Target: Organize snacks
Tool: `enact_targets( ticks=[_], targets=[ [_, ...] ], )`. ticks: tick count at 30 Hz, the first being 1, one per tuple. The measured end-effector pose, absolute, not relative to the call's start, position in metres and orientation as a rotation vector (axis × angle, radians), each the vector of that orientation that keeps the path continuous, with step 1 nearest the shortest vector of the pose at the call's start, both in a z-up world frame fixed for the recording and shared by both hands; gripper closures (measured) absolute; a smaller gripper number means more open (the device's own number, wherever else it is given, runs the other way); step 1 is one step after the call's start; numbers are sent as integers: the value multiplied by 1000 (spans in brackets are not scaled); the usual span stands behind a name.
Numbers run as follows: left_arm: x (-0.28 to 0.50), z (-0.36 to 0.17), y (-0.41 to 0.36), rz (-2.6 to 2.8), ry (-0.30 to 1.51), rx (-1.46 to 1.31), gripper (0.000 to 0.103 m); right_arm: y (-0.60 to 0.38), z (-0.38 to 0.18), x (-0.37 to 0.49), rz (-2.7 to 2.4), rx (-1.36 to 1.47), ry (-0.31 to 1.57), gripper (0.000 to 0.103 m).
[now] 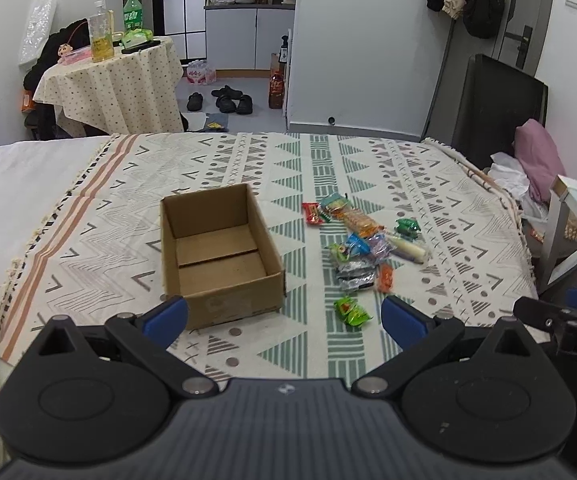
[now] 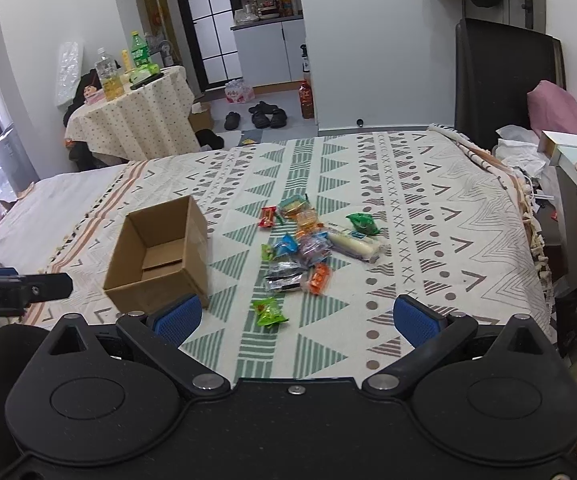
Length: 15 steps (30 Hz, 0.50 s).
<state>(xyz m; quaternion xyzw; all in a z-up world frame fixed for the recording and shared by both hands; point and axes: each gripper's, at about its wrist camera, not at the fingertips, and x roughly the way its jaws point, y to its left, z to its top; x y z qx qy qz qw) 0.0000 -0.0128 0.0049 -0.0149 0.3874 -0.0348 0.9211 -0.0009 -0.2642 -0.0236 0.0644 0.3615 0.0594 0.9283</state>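
Hovering low over a bed (image 1: pixel 88 184) spread with a patterned blanket (image 1: pixel 428 184), the left gripper (image 1: pixel 284 318) hangs with its blue-padded jaws wide apart and nothing between them. An open cardboard box (image 1: pixel 218 256), holding nothing that can be seen, sits on the blanket just beyond the left pad, its near wall facing the camera. To the right of the box lies a loose cluster of wrapped snacks (image 1: pixel 358 240): a red packet (image 1: pixel 313 213) at the far end, a long orange-trimmed pack of crackers (image 1: pixel 354 216), a pale tube-shaped wrapper (image 1: pixel 408 248), a dark green packet (image 1: pixel 407 227) beside it, silver foil packs (image 1: pixel 354 276) and a small orange packet (image 1: pixel 386 277). A bright green packet (image 1: pixel 351 311) lies apart from the rest, nearest the gripper, on a green striped band of the blanket.

The right gripper (image 2: pixel 296 318) hangs at the bed's near edge as well, jaws likewise spread and clamped on nothing, with the same green packet just ahead between its pads. From this side the box stands to the left of the snack pile, well clear of it.

Beyond the bed stand a cloth-covered round table (image 1: pixel 116 80) carrying bottles, several dark shoes (image 1: pixel 224 100) on the floor, and a pink pillow (image 1: pixel 540 156) at the right.
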Motion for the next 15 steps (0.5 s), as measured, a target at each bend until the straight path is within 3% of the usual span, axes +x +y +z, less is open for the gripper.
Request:
enact_targets(
  ticks=[15],
  targets=[
    [38, -18, -42, -59, 837, -53, 1, -298, -48, 31, 74, 167, 780, 0]
  ],
)
